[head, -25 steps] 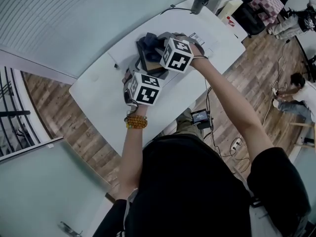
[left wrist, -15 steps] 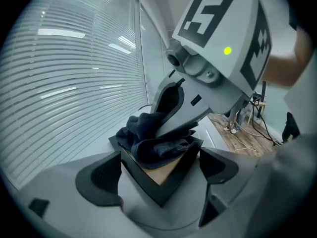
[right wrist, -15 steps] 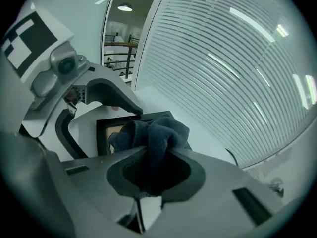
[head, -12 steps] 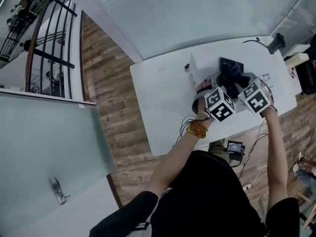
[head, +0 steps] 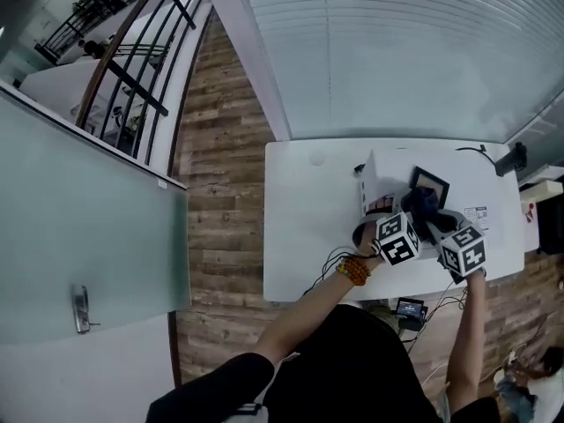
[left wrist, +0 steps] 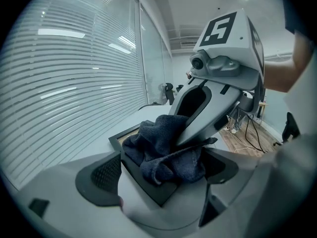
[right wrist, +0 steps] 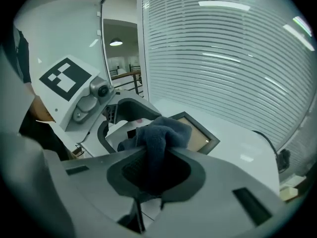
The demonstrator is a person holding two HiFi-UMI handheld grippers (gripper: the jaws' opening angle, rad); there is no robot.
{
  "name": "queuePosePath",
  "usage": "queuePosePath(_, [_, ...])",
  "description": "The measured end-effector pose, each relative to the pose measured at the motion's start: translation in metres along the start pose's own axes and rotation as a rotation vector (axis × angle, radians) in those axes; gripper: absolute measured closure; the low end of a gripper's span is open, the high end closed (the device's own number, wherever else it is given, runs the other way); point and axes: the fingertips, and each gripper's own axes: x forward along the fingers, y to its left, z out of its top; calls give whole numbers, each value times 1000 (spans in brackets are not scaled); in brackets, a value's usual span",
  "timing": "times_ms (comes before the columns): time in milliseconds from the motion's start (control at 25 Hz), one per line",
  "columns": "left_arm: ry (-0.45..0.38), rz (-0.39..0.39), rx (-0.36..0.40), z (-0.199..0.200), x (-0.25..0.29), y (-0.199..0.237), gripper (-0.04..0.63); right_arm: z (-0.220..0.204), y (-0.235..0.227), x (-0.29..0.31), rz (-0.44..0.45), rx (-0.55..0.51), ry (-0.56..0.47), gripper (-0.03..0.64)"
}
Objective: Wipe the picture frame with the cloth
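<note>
Dark blue cloth (right wrist: 161,133) is bunching between the right gripper's (right wrist: 154,170) jaws, which are clamping it and pressing it onto the black picture frame (right wrist: 198,134) on the white table (head: 300,227). Left gripper (left wrist: 158,177) jaws are gripping the frame's near corner. Wiping is apparently under way, with the frame's far part lying uncovered and probably awaiting passes.
</note>
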Motion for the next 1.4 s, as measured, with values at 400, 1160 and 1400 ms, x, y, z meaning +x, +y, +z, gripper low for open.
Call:
queuePosePath(400, [-25,-47,7,3,1,-8,94,-4,-3,-8,158,-26,-132,574])
queuePosePath(1160, [-700,511,-267,78,-97,41,580,52,-107,-130,-62,-115,-879,573])
queuePosePath(1400, [-642,545,-262,64,-100,45,588,45,-100,-114,-72,-117,-860,574])
